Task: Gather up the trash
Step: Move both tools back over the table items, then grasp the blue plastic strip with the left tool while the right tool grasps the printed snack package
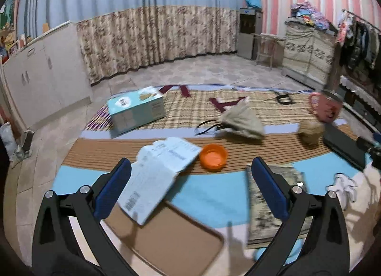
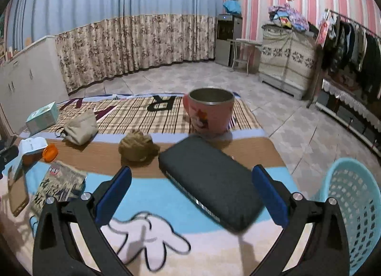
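From the left wrist camera, the left gripper (image 1: 190, 188) is hovering over the rug (image 1: 214, 195) with its fingers spread wide and nothing between them; a torn paper box (image 1: 157, 176) is lying just ahead of the left finger, partly overhanging a brown board (image 1: 176, 235); an orange lid (image 1: 212, 157) is sitting a little beyond the gap between the fingers; a folded newspaper (image 1: 264, 216) is lying under and behind the right finger. Any of these may be the trash, and the risk here is that the flat box is offering no edge to pinch; the fingers could be sliding over it, or scooping the board up with it. The picture is blurring, so aim may be drifting.

From the right wrist camera, the right gripper (image 2: 191, 192) is also hanging with its fingers wide apart and empty; a dark case (image 2: 212, 180) is lying between and just ahead of them; a crumpled paper ball (image 2: 138, 146) is sitting beyond the left finger; a pink cup (image 2: 209, 111) is standing farther ahead, close behind the case; a blue basket (image 2: 354, 207) is standing on the floor outside the right finger. The danger is that the fingers may be closing on the case, which does not look like trash, instead of the paper ball; reaching past it could be knocking the cup over; a light ball could also be slipping out before reaching the basket.
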Motion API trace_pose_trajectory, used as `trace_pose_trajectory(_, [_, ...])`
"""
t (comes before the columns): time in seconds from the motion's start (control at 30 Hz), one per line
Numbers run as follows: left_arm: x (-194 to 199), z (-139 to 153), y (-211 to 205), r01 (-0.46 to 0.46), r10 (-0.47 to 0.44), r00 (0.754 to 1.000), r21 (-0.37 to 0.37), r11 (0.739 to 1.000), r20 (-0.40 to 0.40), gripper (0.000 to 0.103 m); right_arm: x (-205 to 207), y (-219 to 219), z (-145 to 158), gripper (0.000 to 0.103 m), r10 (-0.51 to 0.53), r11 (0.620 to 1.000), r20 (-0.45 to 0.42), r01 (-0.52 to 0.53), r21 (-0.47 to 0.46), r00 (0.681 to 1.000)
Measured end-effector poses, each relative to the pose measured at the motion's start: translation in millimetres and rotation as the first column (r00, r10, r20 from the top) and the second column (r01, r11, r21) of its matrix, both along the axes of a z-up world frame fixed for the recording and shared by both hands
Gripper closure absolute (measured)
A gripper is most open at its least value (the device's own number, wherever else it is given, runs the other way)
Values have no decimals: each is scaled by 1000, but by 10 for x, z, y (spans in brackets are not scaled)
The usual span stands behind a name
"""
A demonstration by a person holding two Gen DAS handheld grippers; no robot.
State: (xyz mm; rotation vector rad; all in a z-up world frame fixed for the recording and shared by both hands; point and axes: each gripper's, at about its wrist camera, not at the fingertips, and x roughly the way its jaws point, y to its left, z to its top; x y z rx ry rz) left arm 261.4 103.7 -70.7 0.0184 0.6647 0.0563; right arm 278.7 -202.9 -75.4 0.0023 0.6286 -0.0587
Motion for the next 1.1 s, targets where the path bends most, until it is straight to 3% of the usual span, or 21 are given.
trace_pose_trajectory(0.17, [132, -137, 202, -22, 19, 998, -50, 999, -54, 6, 274, 17, -58, 4, 1, 1000, -26, -1, 23, 1000])
trace_pose_trajectory(0.43, [255, -362, 294, -34, 34, 991, 3, 999, -132, 7, 301, 88, -229, 4, 15, 999, -53, -17, -41, 998])
trace_pose_trajectory(0.63, [220, -401, 338, -44, 46, 988, 15, 999, -149, 26, 307, -157, -261, 4, -15, 996, -67, 21, 89, 998])
trace_pose_trajectory(0.77, [175, -408, 362, -42, 44, 985, 15, 999, -165, 48, 318, -183, -309, 4, -18, 993, -76, 27, 114, 997])
trace_pose_trajectory(0.9, [101, -354, 376, -55, 61, 988, 44, 998, -145, 52, 310, -130, -310, 4, 5, 993, -73, 3, 116, 997])
trace_pose_trajectory(0.93, [85, -333, 377, -59, 66, 988, 48, 997, -140, 58, 298, -98, -305, 4, 14, 993, -72, -6, 114, 997])
trace_pose_trajectory(0.97, [67, -308, 377, -59, 65, 989, 50, 997, -134, 79, 285, -72, -296, 4, 21, 994, -71, -13, 111, 997])
trace_pose_trajectory(1.1, [27, -193, 355, -58, 66, 992, 75, 995, -105, 90, 209, 149, -264, 4, 70, 995, -61, -65, 73, 996])
